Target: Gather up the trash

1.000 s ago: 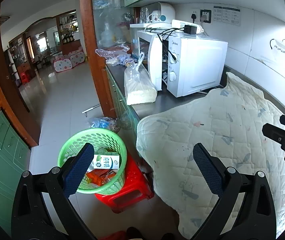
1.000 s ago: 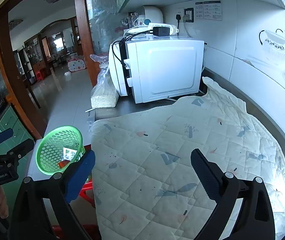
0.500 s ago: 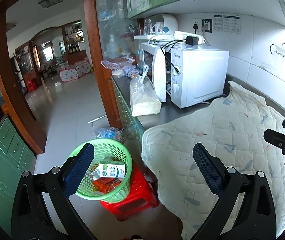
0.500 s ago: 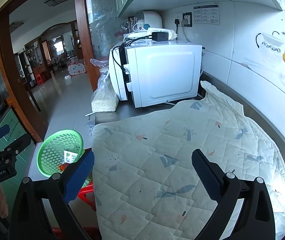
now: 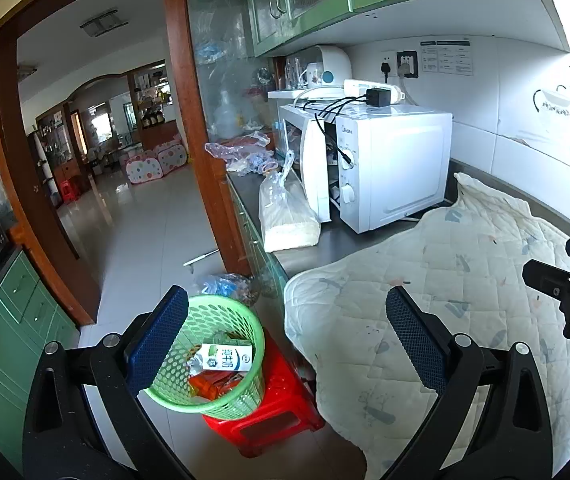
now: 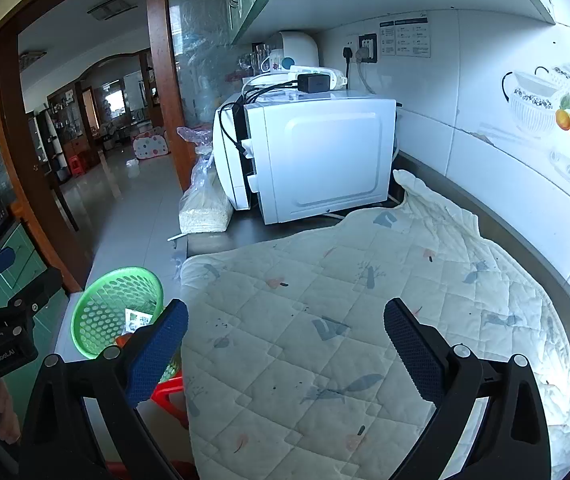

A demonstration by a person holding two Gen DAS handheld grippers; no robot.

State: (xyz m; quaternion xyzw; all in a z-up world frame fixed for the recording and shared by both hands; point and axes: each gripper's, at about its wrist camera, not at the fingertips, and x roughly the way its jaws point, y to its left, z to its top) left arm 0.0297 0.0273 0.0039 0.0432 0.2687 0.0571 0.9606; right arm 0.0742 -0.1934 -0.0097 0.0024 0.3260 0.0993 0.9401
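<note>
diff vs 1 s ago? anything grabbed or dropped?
Nothing grabbed or dropped. The left gripper has risen and pulled back a little: the green basket and red stool sit lower in its view, and more of the upper cabinets shows. The right gripper lifted slightly. Both grippers stay open and empty; the milk carton still lies in the basket, and the quilted cloth is unmoved.

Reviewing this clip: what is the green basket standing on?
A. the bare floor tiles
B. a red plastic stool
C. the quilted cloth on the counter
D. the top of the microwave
B: in the left wrist view the green basket sits on a red stool beside the counter, with a milk carton and other wrappers inside it.
</note>
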